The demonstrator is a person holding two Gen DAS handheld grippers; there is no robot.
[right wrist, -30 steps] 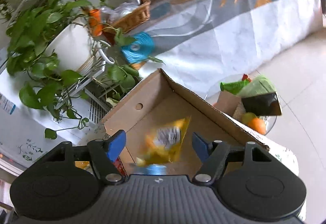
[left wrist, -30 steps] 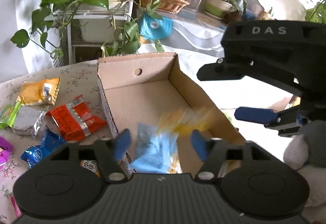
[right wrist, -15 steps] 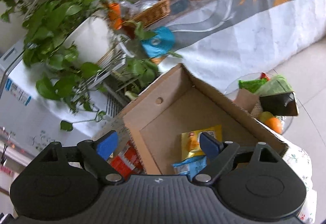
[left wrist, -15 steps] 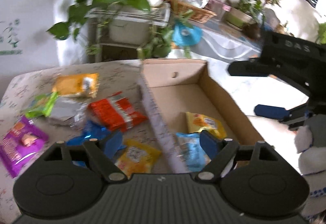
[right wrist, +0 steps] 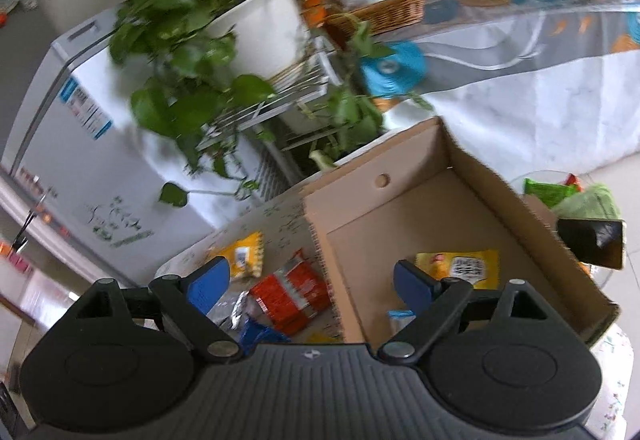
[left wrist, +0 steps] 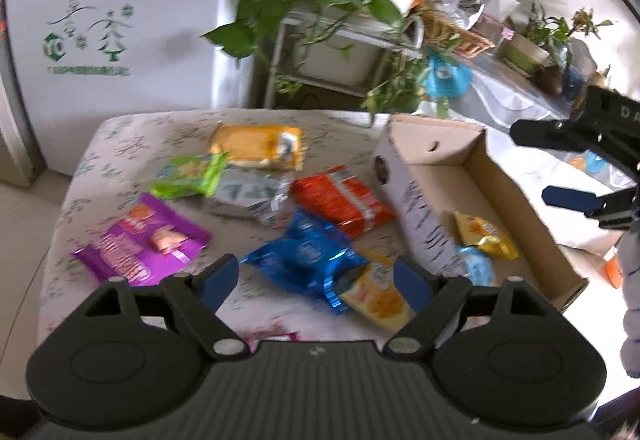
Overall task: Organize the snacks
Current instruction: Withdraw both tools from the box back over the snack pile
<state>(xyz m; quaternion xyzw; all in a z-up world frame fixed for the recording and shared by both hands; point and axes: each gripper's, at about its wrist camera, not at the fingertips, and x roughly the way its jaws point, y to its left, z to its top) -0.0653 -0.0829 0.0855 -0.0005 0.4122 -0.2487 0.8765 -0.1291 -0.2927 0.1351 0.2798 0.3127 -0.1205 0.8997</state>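
Observation:
An open cardboard box [left wrist: 500,195] stands on the right of the table and holds a yellow packet [left wrist: 482,234] and a light blue packet [left wrist: 476,266]. On the table to its left lie a blue foil packet [left wrist: 308,258], a yellow packet [left wrist: 376,300], a red packet [left wrist: 344,201], a silver packet [left wrist: 248,195], a green packet [left wrist: 190,175], a purple packet [left wrist: 140,246] and an orange-yellow packet [left wrist: 258,145]. My left gripper [left wrist: 316,280] is open and empty above the blue foil packet. My right gripper [right wrist: 310,288] is open and empty over the box's left wall [right wrist: 332,280]; it shows at the right of the left wrist view [left wrist: 580,167].
A white fridge [left wrist: 100,19] stands behind the table. Potted plants on a white rack [left wrist: 340,23] stand behind the box. A cloth-covered counter [right wrist: 520,51] with a wicker basket [right wrist: 384,11] runs at the back right. A glass side table [right wrist: 572,207] with snacks stands right of the box.
Both packets dropped into the box and lie there. My left gripper swung left from over the box to over the loose snacks. My right gripper also shifted left.

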